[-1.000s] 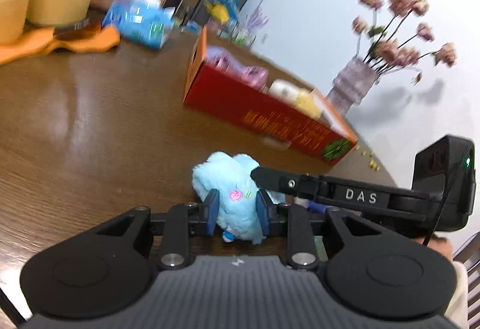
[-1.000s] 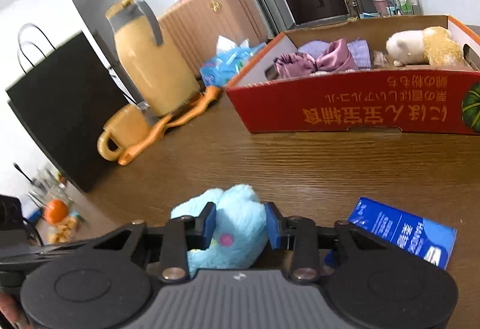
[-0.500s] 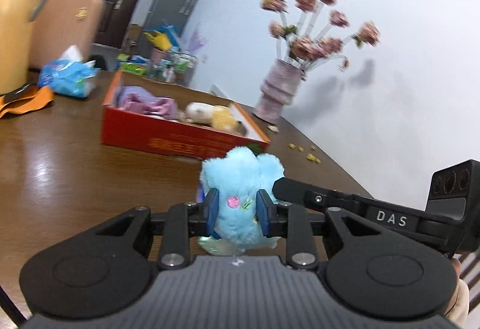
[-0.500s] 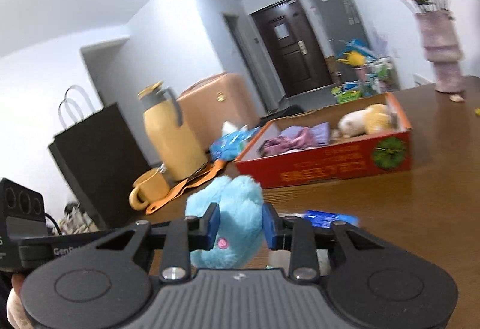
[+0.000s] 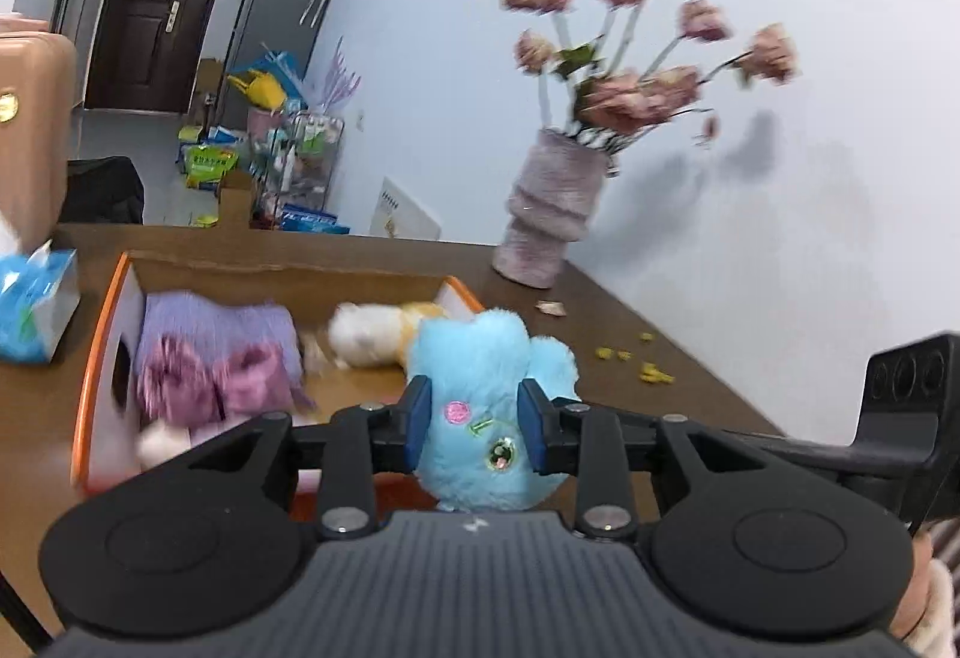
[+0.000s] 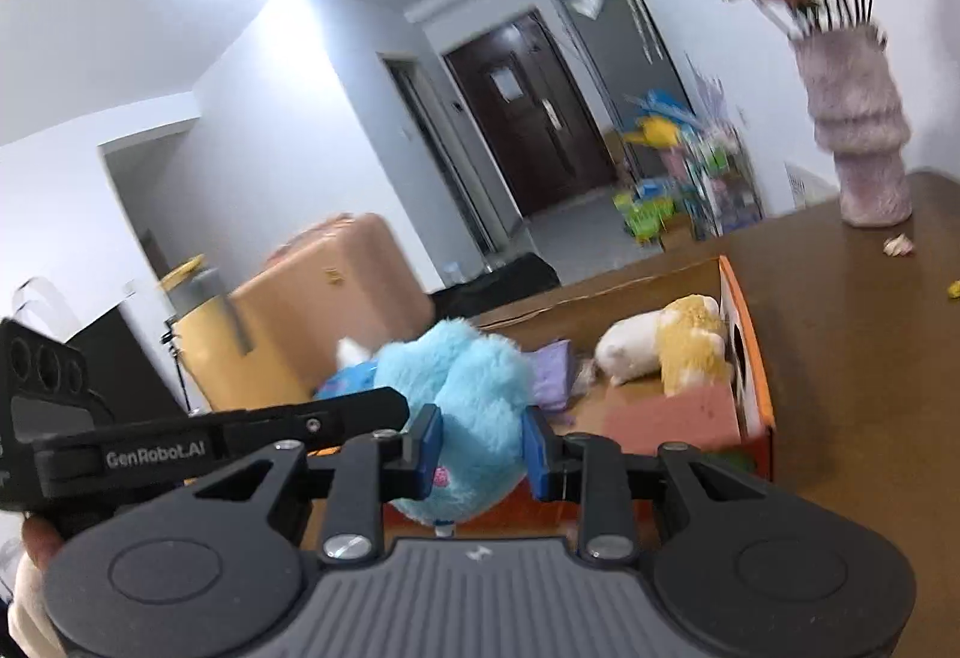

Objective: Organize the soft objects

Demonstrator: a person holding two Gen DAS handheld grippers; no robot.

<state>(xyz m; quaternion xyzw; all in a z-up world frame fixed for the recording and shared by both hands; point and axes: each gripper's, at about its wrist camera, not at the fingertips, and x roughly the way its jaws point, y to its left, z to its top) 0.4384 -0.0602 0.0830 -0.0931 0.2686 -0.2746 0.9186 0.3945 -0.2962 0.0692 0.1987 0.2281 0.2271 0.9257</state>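
Left wrist view, reading from the left edge: a blue tissue pack [image 5: 33, 307] sits on the brown wooden table [image 5: 630, 322], just beside an open red-and-orange cardboard box [image 5: 96, 352]. Inside the box lie a purple knitted cloth with a pink satin bow [image 5: 216, 358] and, further right, a white-and-yellow plush animal [image 5: 375, 337]. At centre, my left gripper [image 5: 474, 421] has its blue pads pressed into both sides of a fluffy light-blue plush toy [image 5: 486, 364], which I hold in the air over the near edge of the box. To the right stands a fuzzy pink vase of pink flowers [image 5: 549, 220], blurred, with yellow crumbs [image 5: 642, 364] scattered on the table near it.

Right wrist view, again from the left: the other gripper's body reaches in from that side to the toy. My right gripper [image 6: 483, 445] also pinches the same blue toy from its own side. I judge I hold it with both because the soft body sags and would slip from one narrow pinch. Beyond it the box's open floor shows between the purple cloth and the plush animal, which looks like the place to set the toy down.
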